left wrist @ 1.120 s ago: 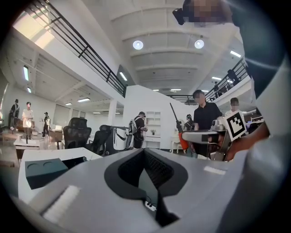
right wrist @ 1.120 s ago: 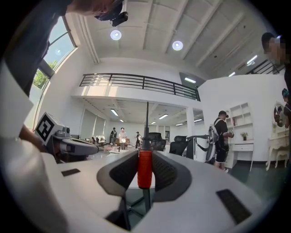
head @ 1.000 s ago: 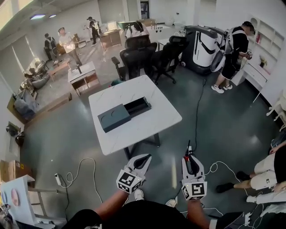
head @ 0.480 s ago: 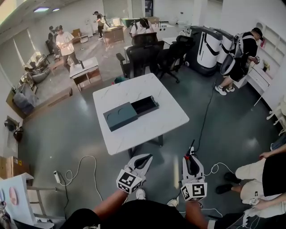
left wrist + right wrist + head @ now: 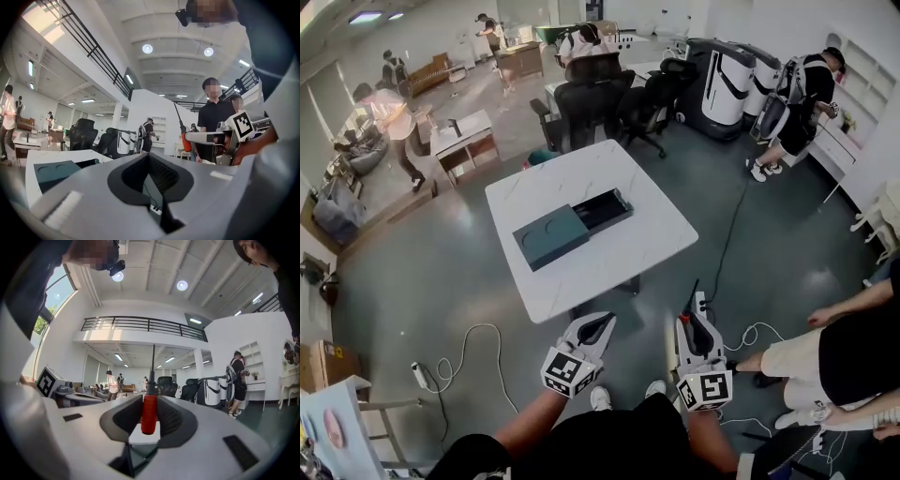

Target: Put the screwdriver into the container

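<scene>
I am walking the rig in toward the counter [image 5: 652, 234]. It is filling slightly more of the head view, and its near edge is drawing closer to the left gripper [image 5: 601, 322] and the right gripper [image 5: 695, 319], which is carrying the screwdriver [image 5: 149, 413] along. Beyond the counter's far left corner, a person in a pale shirt [image 5: 389, 117] is striding further left. Off the counter's near right side, a person in light shorts [image 5: 834, 354] is coming in closer.
</scene>
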### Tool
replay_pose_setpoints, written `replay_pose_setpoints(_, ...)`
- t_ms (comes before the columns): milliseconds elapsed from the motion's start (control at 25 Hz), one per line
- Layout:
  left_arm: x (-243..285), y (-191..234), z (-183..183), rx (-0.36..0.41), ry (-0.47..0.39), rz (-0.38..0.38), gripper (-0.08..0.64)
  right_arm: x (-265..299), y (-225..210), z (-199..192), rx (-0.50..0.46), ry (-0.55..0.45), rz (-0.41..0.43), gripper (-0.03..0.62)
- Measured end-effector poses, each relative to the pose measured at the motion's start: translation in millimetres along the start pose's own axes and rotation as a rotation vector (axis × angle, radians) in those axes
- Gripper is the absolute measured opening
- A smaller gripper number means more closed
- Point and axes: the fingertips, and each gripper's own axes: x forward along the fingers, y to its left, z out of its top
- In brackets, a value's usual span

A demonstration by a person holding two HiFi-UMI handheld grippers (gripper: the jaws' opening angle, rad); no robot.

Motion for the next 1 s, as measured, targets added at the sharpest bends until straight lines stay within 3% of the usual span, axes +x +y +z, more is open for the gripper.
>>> replay_pose_setpoints(480,44,26,-3,-0.001,0.032,0.039,0.009,55,-37,-8,0.018,-0.001,0.039,0.098)
replay_pose_setpoints(1000,125,72,16,0.027,0.031,0.147,0.009,140,-101,-14,0.041,-0.010,0.135,0.098)
